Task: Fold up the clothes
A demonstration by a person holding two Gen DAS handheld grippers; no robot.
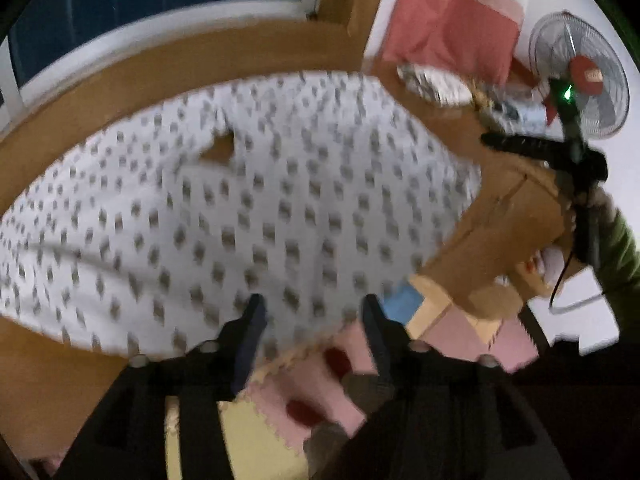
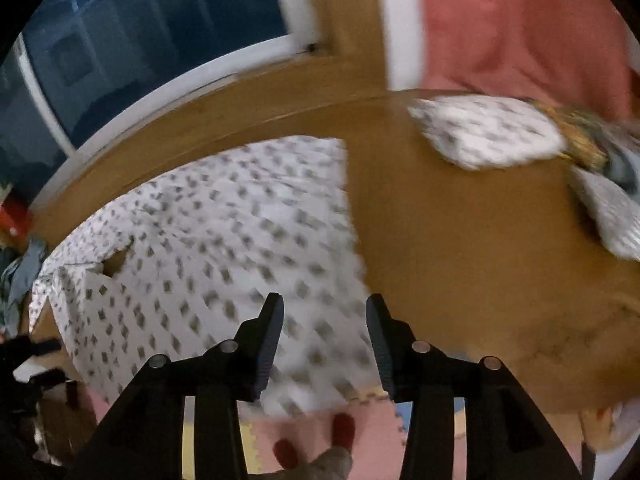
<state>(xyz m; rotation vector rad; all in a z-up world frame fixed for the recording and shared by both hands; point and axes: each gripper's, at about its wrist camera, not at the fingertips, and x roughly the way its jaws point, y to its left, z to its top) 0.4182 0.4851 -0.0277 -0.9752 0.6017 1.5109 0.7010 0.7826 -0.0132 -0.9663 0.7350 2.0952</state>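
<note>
A white garment with small grey diamond prints [image 1: 248,216] lies spread flat over the brown wooden table [image 1: 508,216]; its near edge hangs a little past the table front. My left gripper [image 1: 314,308] hovers open over that near edge, nothing between its fingers. In the right wrist view the same garment [image 2: 224,248] fills the left half of the table [image 2: 460,248]. My right gripper [image 2: 324,312] is open above the garment's right near corner, holding nothing. The right gripper [image 1: 520,146] also shows far right in the left wrist view, held by a person's hand.
Folded patterned clothes [image 2: 488,130] and a mixed pile [image 2: 600,184] sit at the table's back right. A window [image 2: 152,32] runs behind the table. A standing fan [image 1: 580,76] and a pink cloth [image 1: 452,28] are at the right. Foam floor mats [image 1: 460,332] lie below.
</note>
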